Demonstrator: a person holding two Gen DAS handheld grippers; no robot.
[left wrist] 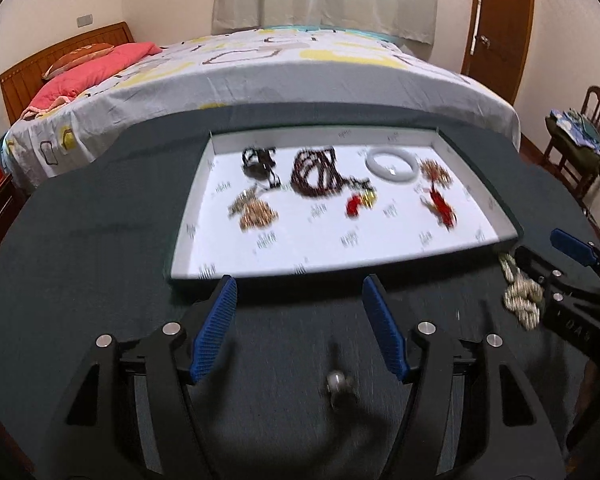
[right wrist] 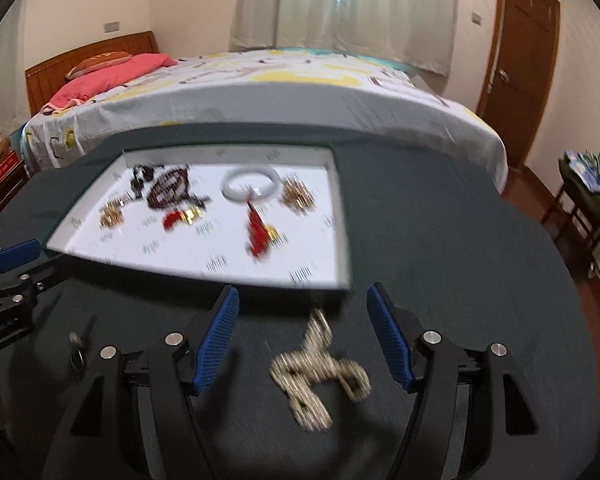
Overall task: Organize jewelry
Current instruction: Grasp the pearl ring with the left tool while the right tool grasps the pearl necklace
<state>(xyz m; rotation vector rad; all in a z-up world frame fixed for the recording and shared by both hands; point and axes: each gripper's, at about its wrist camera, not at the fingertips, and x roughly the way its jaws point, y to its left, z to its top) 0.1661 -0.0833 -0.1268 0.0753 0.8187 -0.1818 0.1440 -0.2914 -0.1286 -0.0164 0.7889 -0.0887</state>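
Poised apart over the pale chain (right wrist: 320,372) between the right tongs (right wrist: 302,334), left tongs (left wrist: 298,330) likewise apart (small ring (left wrist: 337,385) below), next needing closure, then the tray (right wrist: 340,216) ahead.

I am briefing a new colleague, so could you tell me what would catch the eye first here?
The white tray on the dark table, strewn with jewelry, with a white bangle near its far edge. In front of it, a pale chain lies between the open right gripper's fingers, and a small ring below the open left gripper.
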